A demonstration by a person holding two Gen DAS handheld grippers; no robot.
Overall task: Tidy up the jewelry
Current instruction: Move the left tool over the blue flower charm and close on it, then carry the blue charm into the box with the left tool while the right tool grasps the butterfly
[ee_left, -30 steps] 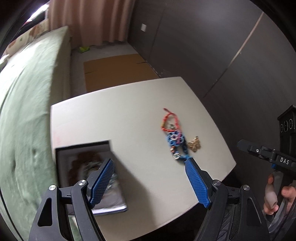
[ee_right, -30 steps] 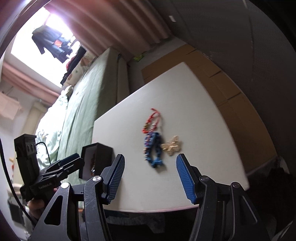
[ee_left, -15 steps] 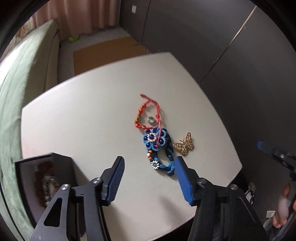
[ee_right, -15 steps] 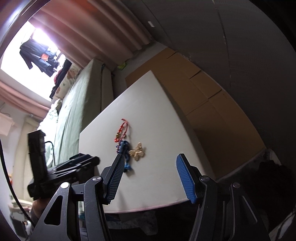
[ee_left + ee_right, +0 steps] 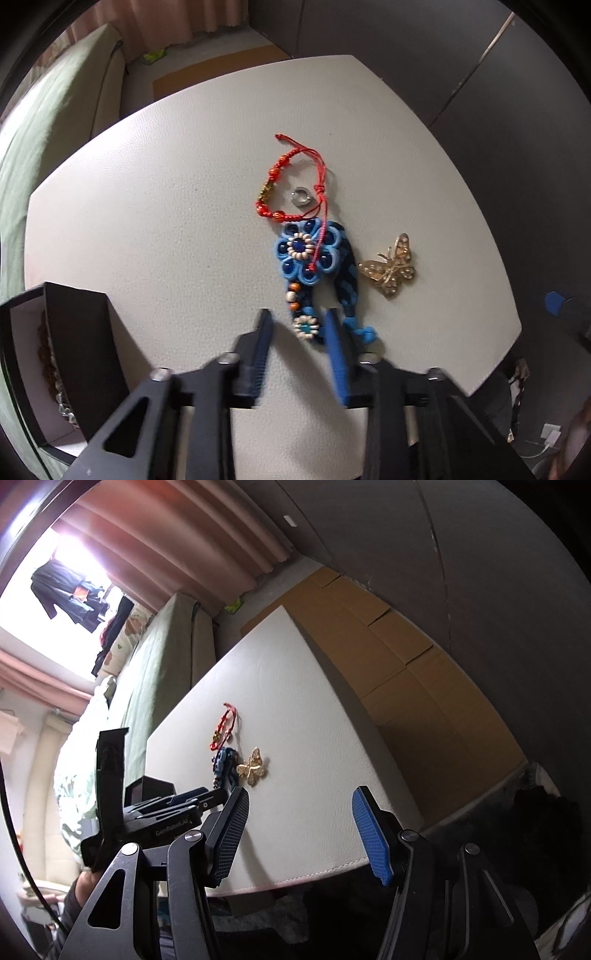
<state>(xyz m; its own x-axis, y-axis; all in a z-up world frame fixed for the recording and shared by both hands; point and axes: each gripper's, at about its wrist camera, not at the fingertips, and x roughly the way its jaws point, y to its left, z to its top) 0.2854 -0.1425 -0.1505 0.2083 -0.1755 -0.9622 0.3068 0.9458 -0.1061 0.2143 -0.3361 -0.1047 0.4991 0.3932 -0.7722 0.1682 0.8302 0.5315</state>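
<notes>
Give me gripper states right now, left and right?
Left gripper: jaws closing around the near end of the blue bracelet; not yet clamped.
Right gripper: open, empty, above the table edge.

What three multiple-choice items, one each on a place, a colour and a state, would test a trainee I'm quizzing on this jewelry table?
1. Where does the gold butterfly brooch lie in the left wrist view?
A. right of the blue flower bracelet
B. inside the black box
C. on the bed

2. What colour is the cord bracelet around the silver ring?
A. green
B. red
C. white

3. How are the right gripper jaws?
A. clamped on the brooch
B. holding the ring
C. apart, with nothing between them

Key: A, brooch beside the bracelet on the table; B, red cord; C, nothing between the blue pads.
</notes>
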